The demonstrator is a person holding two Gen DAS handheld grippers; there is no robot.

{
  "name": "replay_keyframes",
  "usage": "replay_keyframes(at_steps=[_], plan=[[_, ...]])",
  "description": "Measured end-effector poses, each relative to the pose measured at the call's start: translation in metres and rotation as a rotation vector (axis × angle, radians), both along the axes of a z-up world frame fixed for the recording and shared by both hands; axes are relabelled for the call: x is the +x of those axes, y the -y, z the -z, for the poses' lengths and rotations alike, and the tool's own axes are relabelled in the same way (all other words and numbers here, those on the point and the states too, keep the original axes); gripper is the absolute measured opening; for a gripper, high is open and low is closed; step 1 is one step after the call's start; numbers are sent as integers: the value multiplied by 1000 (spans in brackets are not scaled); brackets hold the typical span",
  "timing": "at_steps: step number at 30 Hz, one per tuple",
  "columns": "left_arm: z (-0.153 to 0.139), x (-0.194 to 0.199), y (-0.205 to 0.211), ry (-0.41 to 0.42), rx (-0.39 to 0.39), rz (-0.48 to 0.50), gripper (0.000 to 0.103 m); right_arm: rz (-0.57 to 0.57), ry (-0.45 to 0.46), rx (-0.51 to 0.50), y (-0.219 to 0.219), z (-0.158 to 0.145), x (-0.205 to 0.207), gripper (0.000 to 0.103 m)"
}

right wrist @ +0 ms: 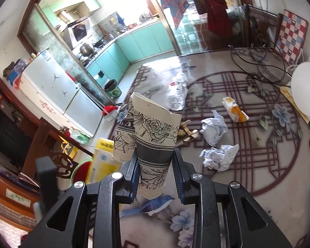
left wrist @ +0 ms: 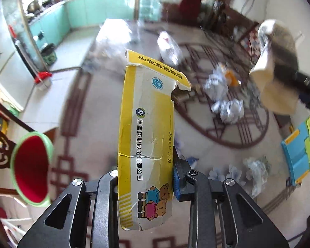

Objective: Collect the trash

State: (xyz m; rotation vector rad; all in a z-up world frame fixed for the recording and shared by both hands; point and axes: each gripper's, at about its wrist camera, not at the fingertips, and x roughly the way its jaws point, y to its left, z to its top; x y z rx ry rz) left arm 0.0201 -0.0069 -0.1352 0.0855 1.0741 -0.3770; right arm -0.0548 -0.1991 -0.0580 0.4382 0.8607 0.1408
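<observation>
Trash still litters the patterned rug point(right wrist: 248, 165) — two crumpled paper balls point(right wrist: 214, 128), a clear plastic bottle point(right wrist: 176, 95), an orange wrapper point(right wrist: 235, 109). The left gripper point(left wrist: 144, 184) pinches a flattened yellow medicine box point(left wrist: 146, 144) upright; the right gripper point(right wrist: 155, 171) clamps crushed floral paper cups point(right wrist: 153, 136). A red bin point(left wrist: 31, 167) with a green rim sits left.

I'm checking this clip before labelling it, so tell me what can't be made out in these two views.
- Left wrist view: the trash on the rug is motion-blurred; the crumpled paper shows no detail.
- Left wrist view: the yellow carton hides the floor behind it and the left claw's left pad.
- Right wrist view: the paper cups in the right claw hide the floor beyond.
- Right wrist view: the red bin is mostly cut off.
</observation>
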Motion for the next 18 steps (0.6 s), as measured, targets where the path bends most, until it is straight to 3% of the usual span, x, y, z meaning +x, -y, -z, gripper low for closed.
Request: replay_keyframes(at_steps=[6, 18], plan=[[-35, 5, -37, 94, 1, -82, 27, -59, 36, -27, -34, -12, 8, 27], [-50, 12, -77, 161, -20, -142, 27, -100, 62, -59, -92, -25, 16, 27]])
